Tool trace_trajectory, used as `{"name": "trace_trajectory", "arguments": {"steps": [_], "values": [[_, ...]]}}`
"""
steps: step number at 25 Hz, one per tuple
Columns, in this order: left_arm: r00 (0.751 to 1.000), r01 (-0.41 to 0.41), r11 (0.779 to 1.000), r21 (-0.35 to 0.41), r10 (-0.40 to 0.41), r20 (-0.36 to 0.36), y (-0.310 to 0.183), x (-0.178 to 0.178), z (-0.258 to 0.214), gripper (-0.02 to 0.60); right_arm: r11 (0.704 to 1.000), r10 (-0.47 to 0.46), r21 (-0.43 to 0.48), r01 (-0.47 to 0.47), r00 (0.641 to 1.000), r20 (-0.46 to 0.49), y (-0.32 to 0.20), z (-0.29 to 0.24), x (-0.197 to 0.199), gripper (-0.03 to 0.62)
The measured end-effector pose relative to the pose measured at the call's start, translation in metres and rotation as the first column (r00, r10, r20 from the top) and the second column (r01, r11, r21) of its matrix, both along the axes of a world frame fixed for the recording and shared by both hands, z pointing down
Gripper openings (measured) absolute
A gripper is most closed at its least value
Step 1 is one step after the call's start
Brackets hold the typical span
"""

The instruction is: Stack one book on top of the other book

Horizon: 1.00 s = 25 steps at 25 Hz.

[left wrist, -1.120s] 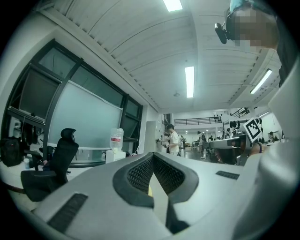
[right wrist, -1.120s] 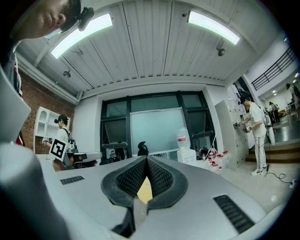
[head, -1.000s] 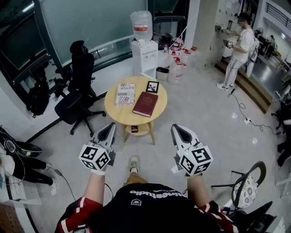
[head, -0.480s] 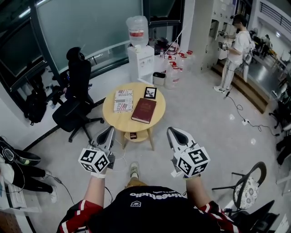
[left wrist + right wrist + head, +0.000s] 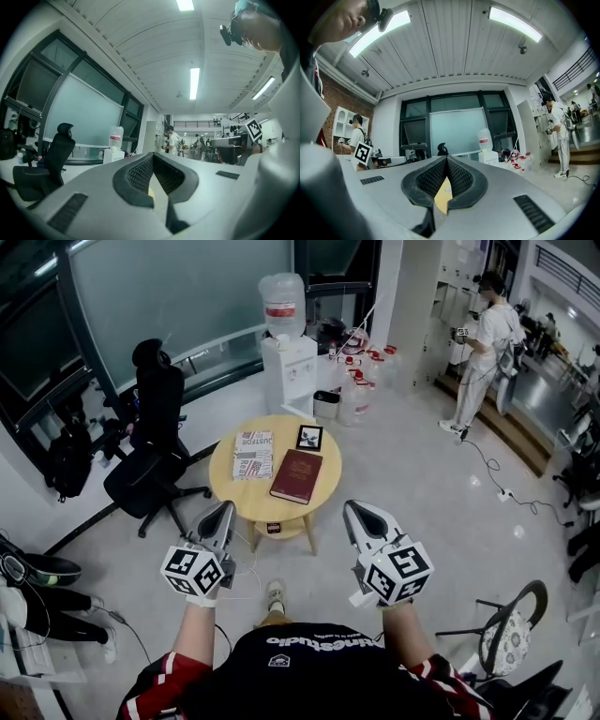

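Two books lie side by side on a round wooden table (image 5: 323, 491): a dark red book (image 5: 296, 475) on the right and a white book with red print (image 5: 252, 455) on the left. A small framed picture (image 5: 309, 438) stands behind them. Both grippers are held level in front of the person, short of the table's near edge. The left gripper (image 5: 227, 506) is shut and empty, its tips meeting in the left gripper view (image 5: 152, 154). The right gripper (image 5: 352, 507) is also shut and empty, as the right gripper view (image 5: 446, 158) shows.
A black office chair (image 5: 150, 442) stands left of the table. Behind the table are a water dispenser (image 5: 288, 343) and several water jugs (image 5: 361, 376). A person (image 5: 483, 343) stands at the back right. Another chair (image 5: 511, 629) is at the lower right. Cables run across the floor.
Both grippers, still shut, have moved a little forward toward the table together with the person. The books have not moved.
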<state>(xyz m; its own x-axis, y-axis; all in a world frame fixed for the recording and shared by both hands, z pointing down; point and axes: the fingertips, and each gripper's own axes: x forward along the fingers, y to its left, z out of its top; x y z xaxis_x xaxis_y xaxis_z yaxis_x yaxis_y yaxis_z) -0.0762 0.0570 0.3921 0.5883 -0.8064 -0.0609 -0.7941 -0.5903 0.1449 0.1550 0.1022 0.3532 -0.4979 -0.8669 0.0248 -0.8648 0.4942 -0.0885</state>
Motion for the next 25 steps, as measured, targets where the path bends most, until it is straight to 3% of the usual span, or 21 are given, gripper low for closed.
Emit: {"name": "trace_trajectory", "arguments": {"steps": [11,25], "values": [[1.0,0.001,1.0,-0.027,-0.001,0.0,-0.054,-0.003,0.005,0.015,1.0,0.009,-0.014,-0.009,1.0,0.0,-0.057,-0.001,0.002,0.026],[0.999,0.043,0.997,-0.069,-0.043,-0.009,-0.136,-0.029,0.028,0.015,0.997,-0.035,-0.072,0.032,0.999,-0.028,-0.141,0.02,-0.025,0.026]]}}
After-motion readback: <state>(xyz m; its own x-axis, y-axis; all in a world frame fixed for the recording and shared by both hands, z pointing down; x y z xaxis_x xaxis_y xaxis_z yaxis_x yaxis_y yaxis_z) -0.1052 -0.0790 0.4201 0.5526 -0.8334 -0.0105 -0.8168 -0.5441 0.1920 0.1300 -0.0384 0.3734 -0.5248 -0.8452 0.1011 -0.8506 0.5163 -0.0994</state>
